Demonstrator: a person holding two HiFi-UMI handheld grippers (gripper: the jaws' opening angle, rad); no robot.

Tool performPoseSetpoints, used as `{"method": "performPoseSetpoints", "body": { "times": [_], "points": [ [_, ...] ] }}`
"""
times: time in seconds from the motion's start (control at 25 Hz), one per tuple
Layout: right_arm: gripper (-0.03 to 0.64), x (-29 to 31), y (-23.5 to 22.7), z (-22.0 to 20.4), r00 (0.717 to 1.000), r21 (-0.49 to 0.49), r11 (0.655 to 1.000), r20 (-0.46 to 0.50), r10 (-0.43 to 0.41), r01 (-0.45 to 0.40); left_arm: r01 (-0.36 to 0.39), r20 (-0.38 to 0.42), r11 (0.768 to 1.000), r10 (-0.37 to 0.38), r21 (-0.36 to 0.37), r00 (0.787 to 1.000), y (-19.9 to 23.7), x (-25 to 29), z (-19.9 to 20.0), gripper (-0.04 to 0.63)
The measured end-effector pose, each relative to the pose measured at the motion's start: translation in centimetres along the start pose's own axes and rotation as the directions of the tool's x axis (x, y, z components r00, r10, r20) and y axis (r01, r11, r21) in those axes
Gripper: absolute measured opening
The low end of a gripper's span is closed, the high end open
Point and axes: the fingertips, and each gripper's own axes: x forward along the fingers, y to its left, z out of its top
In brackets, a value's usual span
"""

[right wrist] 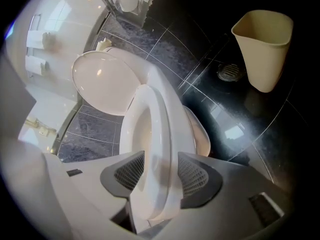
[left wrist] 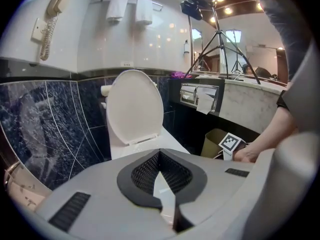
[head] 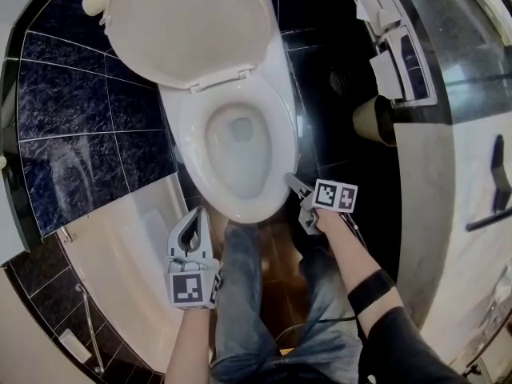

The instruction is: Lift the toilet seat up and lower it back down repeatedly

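Bathtub [head: 112,254] and dark marbled wall tiles [head: 72,126] fill the left. Beside the tub, the left gripper [head: 194,221] hangs near the bowl's front with its jaws closed tip to tip on nothing. At centre the lid [head: 188,26] stands raised at the far side and the toilet seat [head: 280,146] lies low over the bowl. The right gripper [head: 298,197] clamps the seat's near right edge, a pad on each face. Farther right stand a beige bin [head: 372,120] and a paper holder [head: 400,62], clear of the seat.

Dark tiled floor [right wrist: 260,129] carries the toilet [head: 240,134]; a beige bin [right wrist: 262,44] too.
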Motion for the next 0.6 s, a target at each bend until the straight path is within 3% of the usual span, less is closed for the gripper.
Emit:
{"method": "performPoseSetpoints", "body": {
  "times": [0.12,0.36,0.6],
  "points": [
    [0.178,1.0,-0.3,-0.2,1.000,-0.008,1.000,-0.005,-0.011,0.011,-0.009,-0.014,1.000,0.009,-0.011,1.000,0.7,0.1,-0.8,0.000],
    [0.167,1.2,-0.6,0.0,1.000,0.025,1.000,0.018,-0.008,0.008,-0.013,-0.025,1.000,0.013,-0.018,1.000,1.7,0.3,-2.3,0.000],
    [0.123,0.8,0.0,0.2,1.000,-0.027,0.999,0.001,-0.021,0.021,-0.004,-0.029,0.999,0.003,-0.034,1.000,1.0,0.4,-3.6,0.000]
  ]
}}
